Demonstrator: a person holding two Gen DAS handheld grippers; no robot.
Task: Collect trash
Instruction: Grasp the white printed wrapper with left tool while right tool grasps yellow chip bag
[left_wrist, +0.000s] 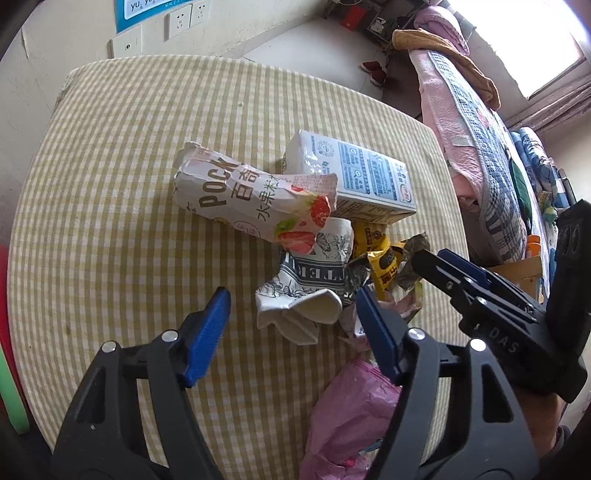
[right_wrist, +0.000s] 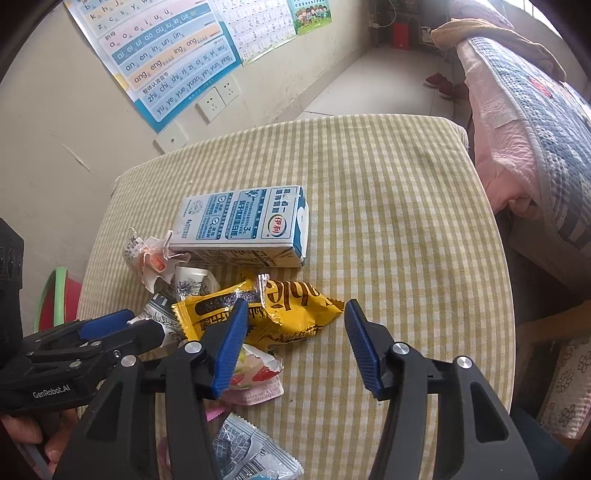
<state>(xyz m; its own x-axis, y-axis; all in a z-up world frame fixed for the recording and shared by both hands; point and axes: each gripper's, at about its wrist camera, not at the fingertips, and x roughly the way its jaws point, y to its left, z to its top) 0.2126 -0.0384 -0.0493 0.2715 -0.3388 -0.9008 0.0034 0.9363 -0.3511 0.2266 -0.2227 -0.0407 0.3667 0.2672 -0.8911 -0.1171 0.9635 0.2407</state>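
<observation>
**Both claws gaping over a heap of litter on the checked cloth**

Lying heaped at the centre of both views, on the yellow-and-white checked tablecloth (left_wrist: 122, 177): a blue-and-white rectangular milk carton (right_wrist: 243, 225) resting on its side at the top of the pile; a crumpled white Pocky snack box with strawberry print (left_wrist: 255, 199) lying just left of the carton in the left wrist view, one end overlapping it; a crushed white paper cup with dark floral print (left_wrist: 306, 291) sitting directly below that box. Touching the cup on its right, a crinkled yellow foil snack wrapper (right_wrist: 280, 314). Further down toward the lower edge, a pink crumpled plastic bag (left_wrist: 351, 413) and a silver-and-blue printed sachet (right_wrist: 247, 450).

Hovering with blue-padded fingers spread wide: the left gripper (left_wrist: 291, 314), straddling the crushed cup without pinching it; the right gripper (right_wrist: 295, 325), spanning the right end of the yellow wrapper, nothing clamped.

Hanging at upper left of the right wrist view, a pinyin wall chart (right_wrist: 162, 55). Showing at upper right, a pink quilted bed cover (right_wrist: 517, 122).
</observation>
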